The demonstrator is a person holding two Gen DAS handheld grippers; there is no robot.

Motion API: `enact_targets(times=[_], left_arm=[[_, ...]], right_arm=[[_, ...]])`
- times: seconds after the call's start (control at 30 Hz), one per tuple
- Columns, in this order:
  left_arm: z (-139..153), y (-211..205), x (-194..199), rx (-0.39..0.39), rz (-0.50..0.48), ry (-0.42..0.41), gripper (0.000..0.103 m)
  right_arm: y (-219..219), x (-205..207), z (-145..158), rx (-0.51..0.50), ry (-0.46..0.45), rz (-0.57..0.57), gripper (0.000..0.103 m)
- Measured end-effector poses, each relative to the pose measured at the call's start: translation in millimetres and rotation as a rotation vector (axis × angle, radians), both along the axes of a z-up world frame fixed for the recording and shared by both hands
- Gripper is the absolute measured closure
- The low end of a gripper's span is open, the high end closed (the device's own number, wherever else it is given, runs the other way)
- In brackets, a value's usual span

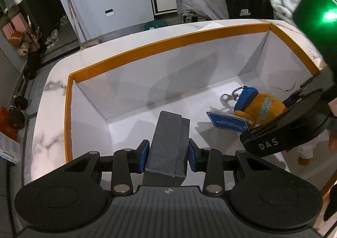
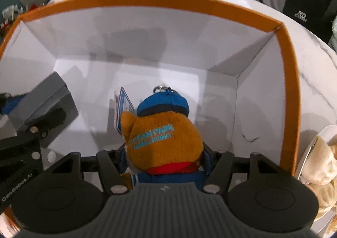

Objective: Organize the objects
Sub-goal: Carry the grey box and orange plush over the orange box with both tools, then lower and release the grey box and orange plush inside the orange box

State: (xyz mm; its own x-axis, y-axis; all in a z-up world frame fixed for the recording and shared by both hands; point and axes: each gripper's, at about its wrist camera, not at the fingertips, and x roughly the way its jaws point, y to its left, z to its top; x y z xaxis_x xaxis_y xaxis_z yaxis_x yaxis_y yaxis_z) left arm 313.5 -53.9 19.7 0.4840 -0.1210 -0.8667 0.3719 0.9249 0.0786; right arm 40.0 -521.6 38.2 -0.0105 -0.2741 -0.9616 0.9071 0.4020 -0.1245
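Left tool (image 1: 167,152) is clamped on the grey case (image 1: 168,143): blue pads (image 1: 143,156) press its two long sides, no gap. Right tool (image 2: 165,162) grips the plush keychain (image 2: 162,134) around its lower body; in the right wrist view the toy bulges past both fingers, so we read that as a squeeze, not a loose cradle.

Both tools sit over the orange-rimmed box (image 1: 168,45), which stands on the marble-pattern table (image 1: 50,111). Both point steeply down into it.

Key relation: the case's long axis runs straight out along the left tool's fingers, far end aimed at the box floor and we judge just above it; contact can't be confirmed. Plush is to the right of the case, well apart, head end and metal clasp (image 1: 226,97) toward the far wall. Each hand has its own half of the box, so we expect no crossing on release. Neither item is clearly resting on the floor yet.

Materials:
- case: rigid, rectangular, woven grey textile skin, stitched edge. Should drop flat, no roll.
- plush: soft orange pile, blue cap, teal embroidered lettering, glossy blue paper tag (image 1: 228,123) hanging loose. It will spring back when let go.
- box: smooth white card inside, matte orange edge, a dark scuff on the right wall.
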Motion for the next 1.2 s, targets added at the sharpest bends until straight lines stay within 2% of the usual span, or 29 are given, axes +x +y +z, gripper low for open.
enact_targets(times=[0.23, 0.43, 0.57, 0.7, 0.77, 0.83, 0.9, 1.2], left_arm=[[0, -4, 3, 0.02, -0.015, -0.002, 0.059], [-1, -3, 3, 0.026, -0.023, -0.003, 0.06], [-5, -1, 6, 0.001, -0.017, 0.039, 0.063], [-4, -1, 5, -0.004, -0.021, 0.025, 0.063], [-4, -3, 4, 0.005, -0.028, 0.021, 0.059], [-2, -4, 3, 0.01, -0.032, 0.01, 0.045], [0, -3, 1, 0.013, -0.031, -0.006, 0.04], [9, 2, -5, 0.007, -0.024, -0.014, 0.038]], right_arm=[[-2, 8, -12, 0.046, 0.072, 0.014, 0.037], [0, 8, -16, 0.066, 0.084, 0.021, 0.037], [3, 9, -17, 0.08, 0.082, 0.035, 0.034], [7, 10, -18, 0.082, 0.084, 0.04, 0.032], [10, 11, -17, 0.078, 0.083, 0.045, 0.03], [13, 12, -15, 0.068, 0.076, 0.058, 0.025], [18, 14, -11, 0.051, 0.071, 0.075, 0.022], [37, 16, 16, -0.022, 0.046, 0.12, 0.021]])
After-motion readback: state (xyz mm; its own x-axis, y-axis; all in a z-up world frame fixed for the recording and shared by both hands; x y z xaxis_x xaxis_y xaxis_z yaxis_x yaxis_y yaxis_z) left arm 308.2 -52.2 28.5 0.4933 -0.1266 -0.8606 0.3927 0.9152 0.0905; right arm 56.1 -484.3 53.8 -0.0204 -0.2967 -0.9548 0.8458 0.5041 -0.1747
